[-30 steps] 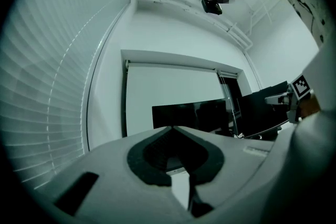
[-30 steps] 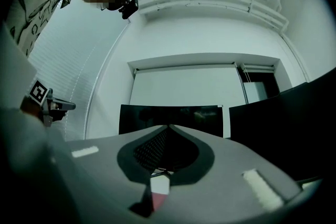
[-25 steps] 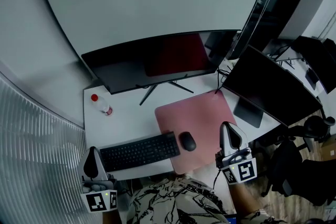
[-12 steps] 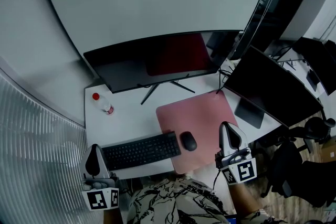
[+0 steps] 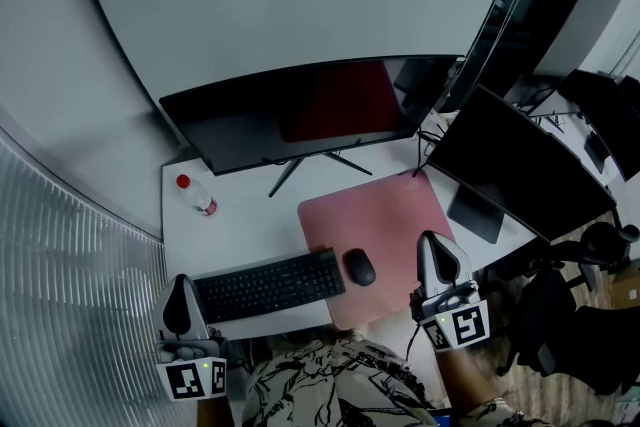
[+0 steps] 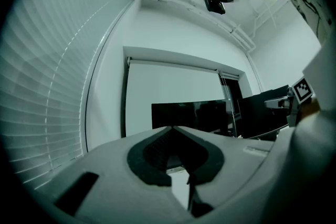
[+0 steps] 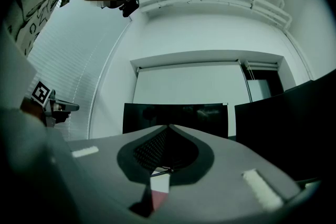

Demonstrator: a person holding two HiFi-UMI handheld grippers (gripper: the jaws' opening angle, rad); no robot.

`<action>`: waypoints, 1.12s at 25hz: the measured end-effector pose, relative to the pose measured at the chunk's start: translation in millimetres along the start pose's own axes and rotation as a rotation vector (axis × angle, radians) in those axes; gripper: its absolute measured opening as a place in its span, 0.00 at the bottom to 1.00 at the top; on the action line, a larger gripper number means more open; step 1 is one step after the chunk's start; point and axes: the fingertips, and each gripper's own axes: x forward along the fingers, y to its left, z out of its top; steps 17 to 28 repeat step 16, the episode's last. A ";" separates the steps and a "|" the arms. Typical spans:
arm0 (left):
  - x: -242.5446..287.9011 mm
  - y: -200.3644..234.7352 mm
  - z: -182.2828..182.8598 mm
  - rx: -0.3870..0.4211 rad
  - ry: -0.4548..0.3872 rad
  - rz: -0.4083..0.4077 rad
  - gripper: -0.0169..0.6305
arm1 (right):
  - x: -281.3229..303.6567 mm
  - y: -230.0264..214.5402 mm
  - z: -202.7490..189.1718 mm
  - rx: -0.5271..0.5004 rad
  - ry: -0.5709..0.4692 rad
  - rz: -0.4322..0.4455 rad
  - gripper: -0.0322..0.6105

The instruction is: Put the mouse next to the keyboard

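Observation:
A black mouse [image 5: 359,268] lies on the front left part of the pink mat [image 5: 385,215], just right of the black keyboard [image 5: 268,287]. My right gripper [image 5: 436,257] hovers over the desk's front right edge, right of the mouse, jaws shut with nothing between them. My left gripper [image 5: 179,302] hangs at the desk's front left corner, left of the keyboard, its jaws shut and empty too. Both gripper views look level across the desk at the wide monitor [image 6: 191,115] [image 7: 176,118].
A wide curved monitor [image 5: 310,110] stands at the back of the white desk [image 5: 230,235]. A second dark monitor [image 5: 515,165] stands at the right. A small bottle with a red cap [image 5: 194,197] sits at the back left. Cables [image 5: 428,137] lie between the monitors.

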 end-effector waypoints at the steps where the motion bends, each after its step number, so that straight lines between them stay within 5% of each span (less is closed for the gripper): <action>1: 0.1 -0.1 0.4 0.000 0.000 0.000 0.02 | 0.7 0.5 1.0 0.004 -0.003 0.002 0.05; 28: -0.2 -1.8 0.8 -0.003 0.004 0.001 0.02 | 1.0 5.6 -6.1 0.013 0.024 0.020 0.05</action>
